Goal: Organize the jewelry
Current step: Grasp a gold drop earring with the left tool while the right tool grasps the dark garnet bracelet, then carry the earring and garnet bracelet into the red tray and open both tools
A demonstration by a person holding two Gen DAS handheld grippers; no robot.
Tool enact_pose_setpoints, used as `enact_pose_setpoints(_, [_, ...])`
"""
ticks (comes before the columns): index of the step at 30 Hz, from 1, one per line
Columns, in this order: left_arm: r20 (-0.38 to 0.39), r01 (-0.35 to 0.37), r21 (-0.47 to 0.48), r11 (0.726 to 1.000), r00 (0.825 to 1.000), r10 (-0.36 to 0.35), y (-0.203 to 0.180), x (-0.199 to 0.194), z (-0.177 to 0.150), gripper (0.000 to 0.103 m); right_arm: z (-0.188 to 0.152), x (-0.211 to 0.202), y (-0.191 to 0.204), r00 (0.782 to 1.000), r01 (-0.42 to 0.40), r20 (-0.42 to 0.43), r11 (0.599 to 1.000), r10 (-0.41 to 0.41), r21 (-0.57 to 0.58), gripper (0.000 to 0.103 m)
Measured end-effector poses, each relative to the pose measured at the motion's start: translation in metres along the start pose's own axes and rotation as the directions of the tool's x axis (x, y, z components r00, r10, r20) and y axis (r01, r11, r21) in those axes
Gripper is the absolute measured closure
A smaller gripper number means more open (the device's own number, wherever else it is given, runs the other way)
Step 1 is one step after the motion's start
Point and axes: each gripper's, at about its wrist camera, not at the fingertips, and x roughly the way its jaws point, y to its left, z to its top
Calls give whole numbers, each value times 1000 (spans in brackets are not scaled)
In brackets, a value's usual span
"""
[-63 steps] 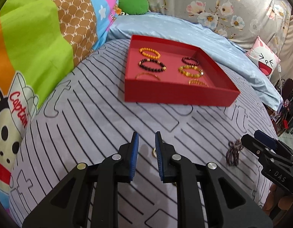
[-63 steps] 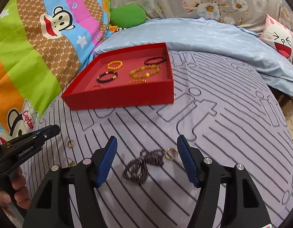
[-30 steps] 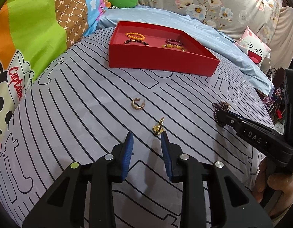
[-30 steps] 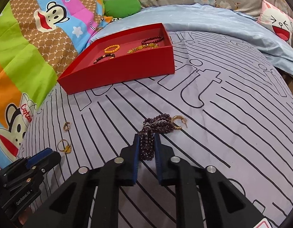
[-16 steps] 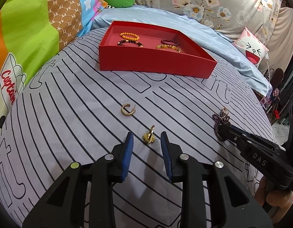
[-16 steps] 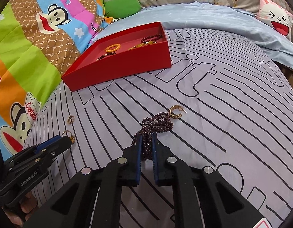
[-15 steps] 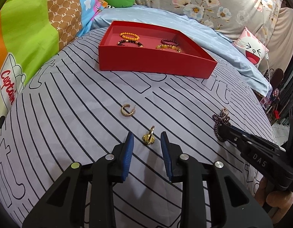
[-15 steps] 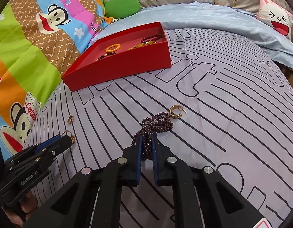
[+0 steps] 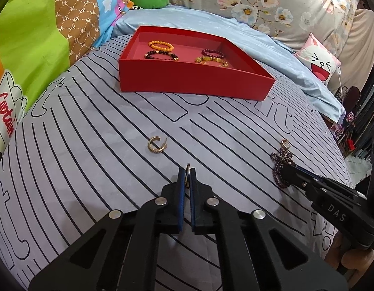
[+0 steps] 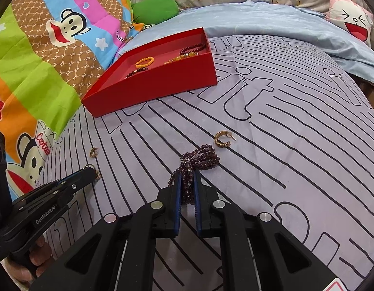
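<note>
The left gripper (image 9: 187, 169) has just closed, its fingers clamped on a small gold ring (image 9: 187, 168) down on the striped bedsheet (image 9: 90, 157). The right gripper (image 10: 187, 177) pinches a dark purple bead bracelet (image 10: 199, 158), its free loops lying on the sheet. A gold hoop earring (image 9: 156, 145) lies just ahead of the left fingers, another (image 10: 222, 139) beside the bracelet. Beyond stands the red tray (image 9: 194, 82) of bracelets, with nothing in between.

Light: bright, even, soft on my feeds | Shadows: faint under the red tray (image 9: 194, 82) | Glare: blown-out at 1 o'clock, left view | Distortion: heavy fisheye curve, black vignette at corners | Focus: I see the centre sharp, rims soft
</note>
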Motion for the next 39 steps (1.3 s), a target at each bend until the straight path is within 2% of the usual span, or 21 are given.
enact_pose_setpoints(13, [57,29,0,1000,998,-28,1,-29,16,100,17,-34,4,997,-22,77,1000,21,6,96])
enact_pose_setpoints(24, [112,37,13,999,993,-38,-1,-47,36,100,31,-46,10,992,-36,118,999,37,-16,96])
enact_pose_setpoints(39, [197,17,41,999,980,-25,-3,-40,98,100,93,-42,14,978,-36,202,997,48,-66,96])
